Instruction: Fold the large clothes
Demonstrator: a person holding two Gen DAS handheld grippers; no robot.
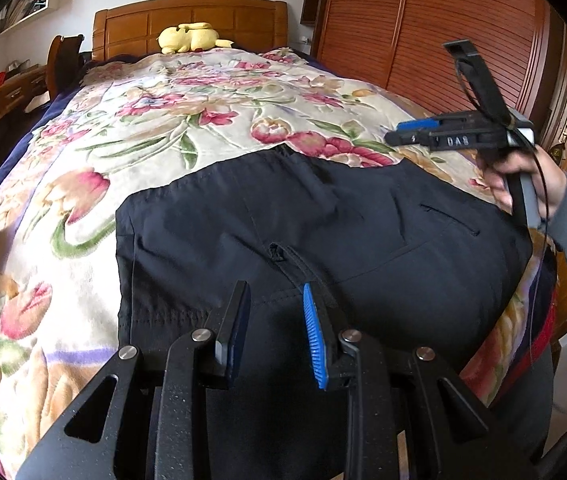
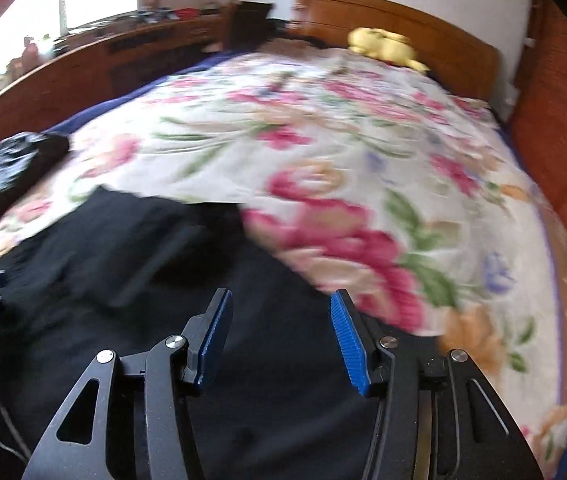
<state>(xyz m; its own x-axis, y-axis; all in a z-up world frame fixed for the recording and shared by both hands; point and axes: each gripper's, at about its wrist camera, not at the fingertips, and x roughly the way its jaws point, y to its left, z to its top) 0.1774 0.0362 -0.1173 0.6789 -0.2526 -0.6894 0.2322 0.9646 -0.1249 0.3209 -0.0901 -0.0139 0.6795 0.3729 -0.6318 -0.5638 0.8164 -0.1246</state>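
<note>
Black trousers [image 1: 323, 216] lie flat on the floral blanket [image 1: 155, 120], waistband end nearest me, a back pocket slit to the right. My left gripper [image 1: 275, 312] hovers low over the middle of the waistband beside a belt loop [image 1: 277, 252]. Its jaws stand a little apart, black cloth shows in the gap and both pads look bare. At the trousers' right edge a hand holds my right gripper [image 1: 403, 132] up off the cloth, pointing left. In the blurred right wrist view the right gripper [image 2: 281, 320] is open and empty over the trousers [image 2: 143, 280].
A yellow plush toy [image 1: 189, 38] rests against the wooden headboard [image 1: 211, 20]. A slatted wooden wardrobe [image 1: 423, 40] lines the bed's right side, and a desk with clutter [image 2: 123, 44] runs along the left. A dark bundle [image 2: 15, 160] sits at the blanket's left edge.
</note>
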